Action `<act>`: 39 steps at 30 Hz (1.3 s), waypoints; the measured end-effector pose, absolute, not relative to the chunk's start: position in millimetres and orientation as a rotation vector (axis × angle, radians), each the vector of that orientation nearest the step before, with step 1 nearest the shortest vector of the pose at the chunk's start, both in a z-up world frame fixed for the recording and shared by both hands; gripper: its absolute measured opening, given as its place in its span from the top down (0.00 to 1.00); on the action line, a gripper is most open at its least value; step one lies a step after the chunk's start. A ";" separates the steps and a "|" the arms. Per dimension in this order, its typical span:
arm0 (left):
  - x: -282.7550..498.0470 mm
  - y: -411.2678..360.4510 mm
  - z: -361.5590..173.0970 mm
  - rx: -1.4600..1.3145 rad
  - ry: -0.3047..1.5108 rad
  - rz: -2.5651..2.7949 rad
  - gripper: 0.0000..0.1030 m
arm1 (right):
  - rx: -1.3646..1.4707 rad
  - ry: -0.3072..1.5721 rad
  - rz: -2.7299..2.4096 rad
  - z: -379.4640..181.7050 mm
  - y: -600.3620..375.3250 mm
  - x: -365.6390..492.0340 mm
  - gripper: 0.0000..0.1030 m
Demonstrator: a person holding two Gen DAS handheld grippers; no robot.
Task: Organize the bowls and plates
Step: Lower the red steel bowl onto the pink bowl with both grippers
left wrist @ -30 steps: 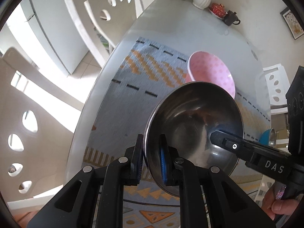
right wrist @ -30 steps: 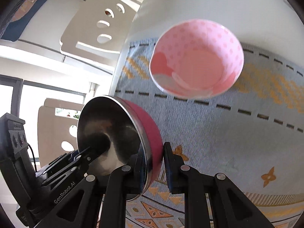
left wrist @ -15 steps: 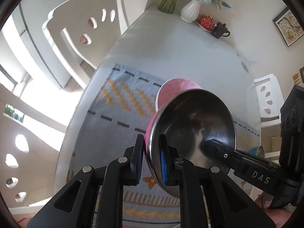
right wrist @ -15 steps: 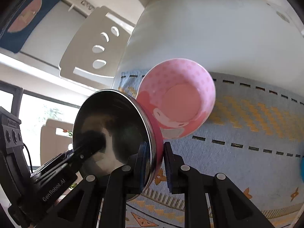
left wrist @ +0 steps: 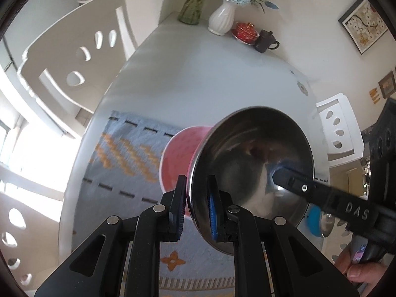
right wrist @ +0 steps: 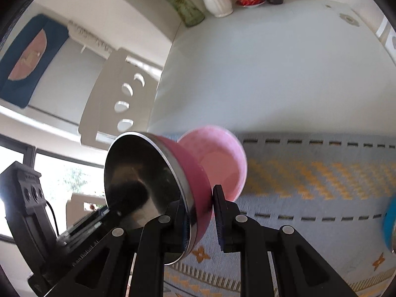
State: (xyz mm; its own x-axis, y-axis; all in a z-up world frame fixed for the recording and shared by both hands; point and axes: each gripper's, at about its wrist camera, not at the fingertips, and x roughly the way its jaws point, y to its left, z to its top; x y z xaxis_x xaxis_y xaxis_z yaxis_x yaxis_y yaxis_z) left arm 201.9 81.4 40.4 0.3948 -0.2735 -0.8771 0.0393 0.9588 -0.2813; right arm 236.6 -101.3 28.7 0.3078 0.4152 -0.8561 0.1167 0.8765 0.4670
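Observation:
Both grippers hold one steel bowl (left wrist: 250, 173) with a pink outside (right wrist: 190, 170), tilted on edge in the air. My left gripper (left wrist: 196, 205) is shut on its rim at one side. My right gripper (right wrist: 201, 216) is shut on the rim at the opposite side; its finger (left wrist: 297, 185) reaches into the bowl in the left wrist view. A pink dotted bowl (right wrist: 220, 158) sits on the placemat right behind the steel bowl, partly hidden by it (left wrist: 177, 158).
A blue-grey patterned placemat (right wrist: 309, 180) covers the near part of the white table (left wrist: 210, 79). A blue bowl (right wrist: 389, 222) lies at the right. A vase, glass jar, red cup and dark teapot (left wrist: 267, 40) stand at the far edge. White chairs (left wrist: 74, 57) surround the table.
Both grippers lifted and carried the steel bowl toward the pink bowl. It now overlaps the pink bowl in both views. More of the far table end shows.

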 end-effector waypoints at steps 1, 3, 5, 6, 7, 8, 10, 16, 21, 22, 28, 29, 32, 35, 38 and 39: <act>205.4 79.2 39.1 -0.223 1.149 -0.201 0.88 | 0.495 1.253 0.200 29.0 -103.2 240.3 0.83; 210.8 78.3 35.4 -0.220 1.151 -0.200 0.88 | 0.492 1.255 0.189 27.5 -106.8 247.1 0.83; 215.4 79.6 31.9 -0.228 1.160 -0.202 0.88 | 0.488 1.266 0.181 23.1 -108.0 252.8 0.83; 217.9 80.9 28.9 -0.229 1.167 -0.205 0.88 | 0.484 1.276 0.178 19.4 -107.0 255.5 0.83; 218.8 81.5 27.3 -0.228 1.168 -0.205 0.88 | 0.480 1.286 0.175 15.8 -106.4 257.4 0.83; 220.6 82.7 24.3 -0.223 1.170 -0.199 0.88 | 0.479 1.294 0.173 12.1 -106.1 258.5 0.83; 223.0 84.5 19.0 -0.214 1.178 -0.197 0.88 | 0.495 1.310 0.176 2.8 -105.1 260.7 0.83; 233.4 81.9 0.7 -0.163 1.184 -0.201 0.88 | 0.488 1.335 0.162 -17.4 -99.5 268.2 0.83; 239.6 80.7 -11.6 -0.144 1.203 -0.213 0.88 | 0.496 1.359 0.142 -36.4 -100.8 273.6 0.83; 240.5 80.6 -14.0 -0.140 1.207 -0.214 0.88 | 0.500 1.366 0.142 -40.4 -101.3 274.3 0.83; 244.0 76.5 -26.9 -0.073 1.217 -0.222 0.87 | 0.492 1.371 0.144 -53.3 -102.7 278.6 0.83; 244.7 76.7 -28.1 -0.081 1.221 -0.226 0.87 | 0.480 1.376 0.140 -55.3 -102.2 279.7 0.83; 246.9 75.5 -28.5 -0.080 1.219 -0.223 0.85 | 0.438 1.380 0.116 -61.2 -100.7 283.3 0.82; 249.1 75.6 -27.7 -0.079 1.220 -0.227 0.85 | 0.429 1.376 0.117 -62.4 -102.4 284.6 0.82; 248.9 79.8 -27.0 -0.098 1.224 -0.234 0.85 | 0.426 1.373 0.119 -62.8 -103.5 283.9 0.82; 248.5 80.9 -26.3 -0.102 1.224 -0.234 0.85 | 0.430 1.372 0.117 -62.9 -104.2 283.7 0.82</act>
